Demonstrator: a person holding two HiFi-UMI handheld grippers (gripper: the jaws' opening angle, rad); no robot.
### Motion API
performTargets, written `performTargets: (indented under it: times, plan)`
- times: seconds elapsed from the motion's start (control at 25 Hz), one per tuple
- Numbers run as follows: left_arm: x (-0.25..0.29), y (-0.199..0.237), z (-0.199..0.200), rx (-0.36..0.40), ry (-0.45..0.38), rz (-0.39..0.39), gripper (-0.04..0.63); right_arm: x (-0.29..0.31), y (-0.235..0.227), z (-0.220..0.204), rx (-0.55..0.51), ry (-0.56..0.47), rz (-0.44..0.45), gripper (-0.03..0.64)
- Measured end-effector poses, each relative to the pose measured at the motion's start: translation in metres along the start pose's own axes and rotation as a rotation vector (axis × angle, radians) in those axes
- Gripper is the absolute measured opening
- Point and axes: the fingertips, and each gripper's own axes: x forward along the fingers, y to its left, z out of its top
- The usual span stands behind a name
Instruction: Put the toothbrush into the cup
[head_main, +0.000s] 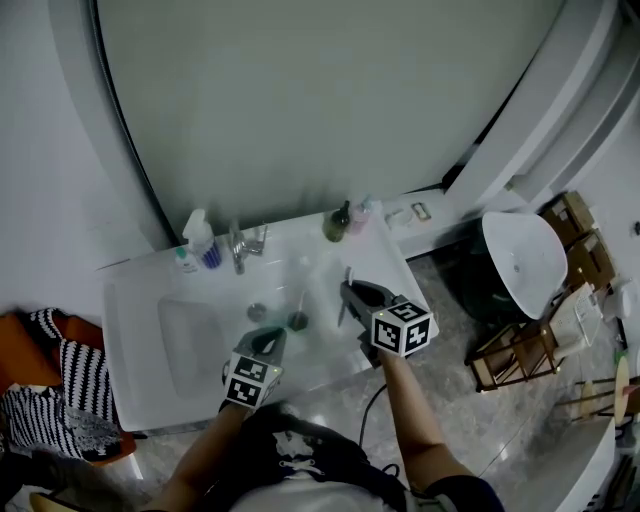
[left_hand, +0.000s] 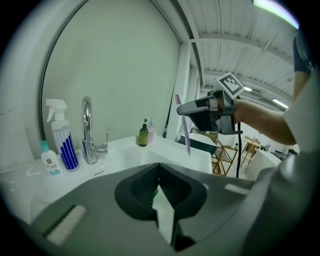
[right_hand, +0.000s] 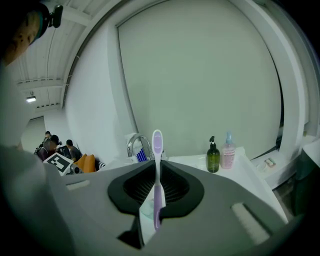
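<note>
R gripper (head_main: 352, 296) clamped on lilac plastic toothbrush (right_hand: 157, 172), brush head up, prob. so handle end goes in first. Brush held above white sink counter (head_main: 300, 250), just right of what looks like the small clear cup (head_main: 297, 321). L gripper (head_main: 268, 340) at near edge, jaws together, empty, prob. ready to steady cup.

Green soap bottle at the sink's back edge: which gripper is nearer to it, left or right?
Right. The right gripper, holding the toothbrush, is in front of the green soap bottle; the left gripper is farther off, leftward and closer to the person.
</note>
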Motion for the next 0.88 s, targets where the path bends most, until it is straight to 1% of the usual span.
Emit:
performTargets:
  times: [0.2, 0.44, 0.64, 0.88]
  plan:
    - [-0.011, 0.009, 0.003, -0.017, 0.005, 0.021, 0.0, 0.006, 0.021, 0.017, -0.011, -0.059, 0.036, 0.031]
    - [-0.019, 0.019, 0.0, -0.034, -0.001, 0.041, 0.0, 0.018, 0.048, 0.028, -0.035, -0.115, 0.121, 0.031]
    - [-0.027, 0.033, -0.001, -0.052, -0.01, 0.077, 0.0, 0.028, 0.068, 0.033, -0.045, -0.141, 0.167, 0.031]
    - [-0.031, 0.046, -0.002, -0.073, -0.011, 0.1, 0.0, 0.044, 0.083, 0.035, -0.051, -0.162, 0.212, 0.031]
